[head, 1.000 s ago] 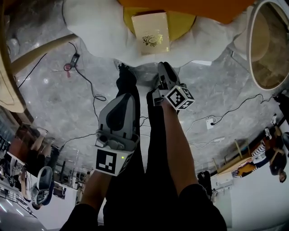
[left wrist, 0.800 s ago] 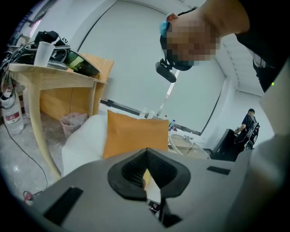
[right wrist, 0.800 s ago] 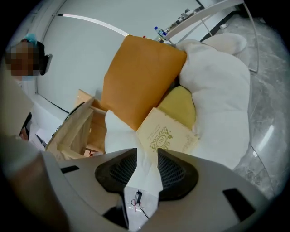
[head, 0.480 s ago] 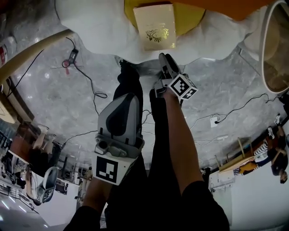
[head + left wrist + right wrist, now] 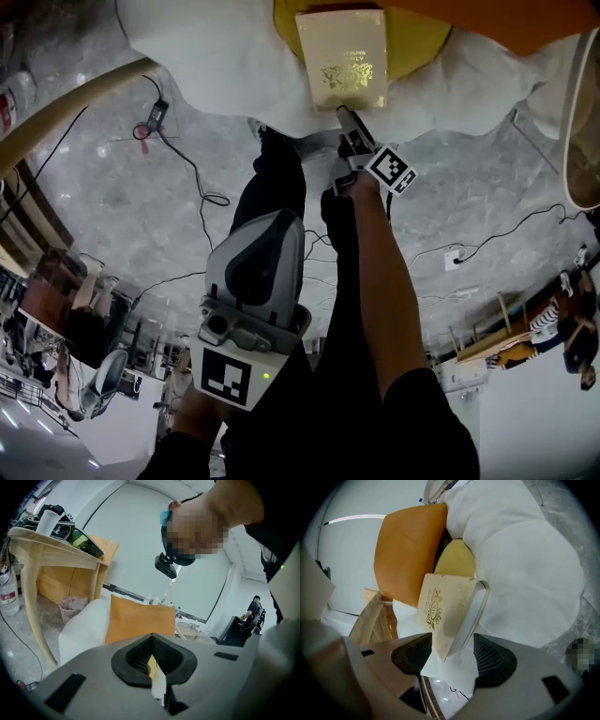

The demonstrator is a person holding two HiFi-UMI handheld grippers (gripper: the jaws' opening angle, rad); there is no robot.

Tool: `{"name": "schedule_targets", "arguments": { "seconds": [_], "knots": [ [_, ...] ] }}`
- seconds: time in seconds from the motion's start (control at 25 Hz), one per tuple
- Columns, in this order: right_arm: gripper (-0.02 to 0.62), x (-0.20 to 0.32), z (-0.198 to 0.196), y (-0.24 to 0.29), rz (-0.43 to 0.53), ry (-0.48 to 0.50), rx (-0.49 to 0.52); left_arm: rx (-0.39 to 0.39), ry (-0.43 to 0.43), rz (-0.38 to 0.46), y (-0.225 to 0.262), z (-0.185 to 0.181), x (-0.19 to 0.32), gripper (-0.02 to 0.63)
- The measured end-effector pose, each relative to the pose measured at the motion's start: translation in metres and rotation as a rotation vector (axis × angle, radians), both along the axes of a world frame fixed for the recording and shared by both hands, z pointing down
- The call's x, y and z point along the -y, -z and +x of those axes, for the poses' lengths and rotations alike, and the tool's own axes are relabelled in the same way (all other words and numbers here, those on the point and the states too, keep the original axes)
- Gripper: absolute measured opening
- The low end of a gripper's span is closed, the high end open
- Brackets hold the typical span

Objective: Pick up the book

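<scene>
Cream book (image 5: 341, 58) lengthwise toward person | right gripper (image 5: 449, 657) fingers just opening, astride corner | left gripper (image 5: 152, 665) closed

orange cushion (image 5: 410, 550) upright | yellow cushion (image 5: 457, 562) on white cover (image 5: 525, 564) | cable (image 5: 194, 183) on marble floor (image 5: 112, 216)

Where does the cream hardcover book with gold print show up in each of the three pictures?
Head view: cream book at top centre, lying on a round yellow cushion.
Left gripper view: not in it.
Right gripper view: cream book at centre, tilted.
Shared landmark: the square orange cushion behind it.
</scene>
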State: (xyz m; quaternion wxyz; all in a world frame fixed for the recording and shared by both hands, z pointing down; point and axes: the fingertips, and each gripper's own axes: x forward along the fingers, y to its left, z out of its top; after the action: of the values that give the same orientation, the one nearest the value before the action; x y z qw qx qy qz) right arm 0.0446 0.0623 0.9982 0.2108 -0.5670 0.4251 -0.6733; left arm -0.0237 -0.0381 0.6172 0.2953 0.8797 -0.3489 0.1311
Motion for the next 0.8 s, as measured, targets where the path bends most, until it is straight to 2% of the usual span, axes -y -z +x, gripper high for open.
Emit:
{"name": "schedule_targets", "arguments": {
  "seconds": [0.4,0.68,0.8],
  "knots": [
    [0.291,0.021,0.005,-0.02,0.039,-0.021,0.037,-0.014,-0.002,0.03,0.001,-0.002,0.008,0.0],
    [0.29,0.025,0.007,-0.024,0.09,-0.016,0.048,-0.029,-0.003,0.029,-0.005,-0.001,0.01,0.0],
    [0.29,0.022,0.006,-0.023,0.069,-0.036,0.07,-0.028,0.005,0.03,-0.004,-0.004,0.01,0.0]
  ]
}}
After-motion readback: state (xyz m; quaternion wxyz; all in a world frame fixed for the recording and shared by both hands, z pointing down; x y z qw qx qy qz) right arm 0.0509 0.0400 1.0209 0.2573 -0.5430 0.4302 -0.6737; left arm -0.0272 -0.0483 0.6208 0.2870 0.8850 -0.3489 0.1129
